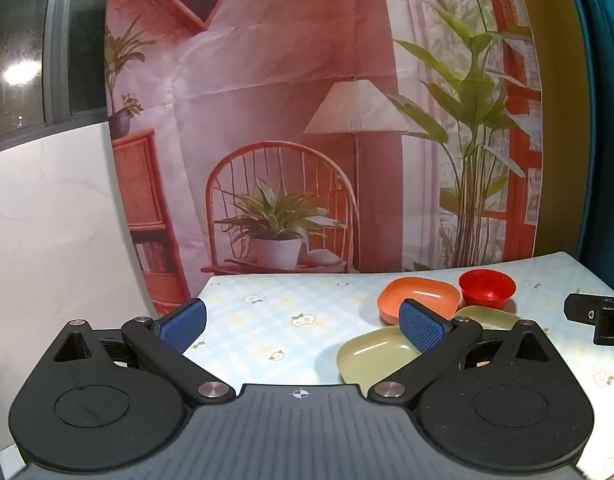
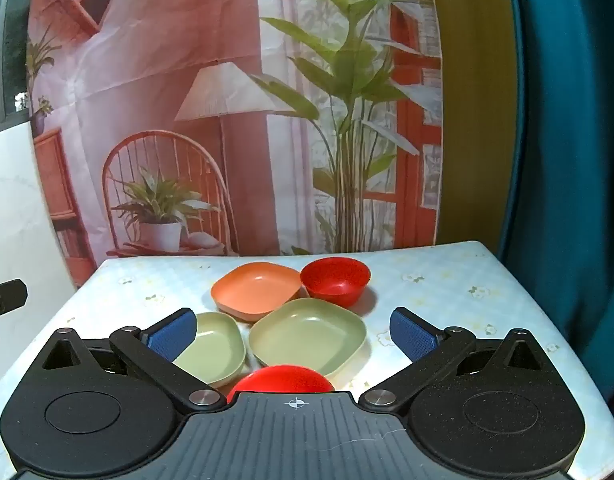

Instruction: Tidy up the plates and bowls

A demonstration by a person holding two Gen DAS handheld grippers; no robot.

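Both hand-held grippers, left [image 1: 303, 326] and right [image 2: 293, 334], spread wide, gripping nothing, above the desk [image 2: 447, 280]. Clustered mid-desk: orange plate [image 2: 256, 289] beside red bowl [image 2: 335, 280], two green plates [image 2: 309, 334] [image 2: 215, 346] nearer. Second red bowl [image 2: 281, 378] nearest, partly hidden.

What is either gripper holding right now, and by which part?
Nothing. The left gripper and right gripper both stand wide open above the table, with no plate or bowl touching their pads.
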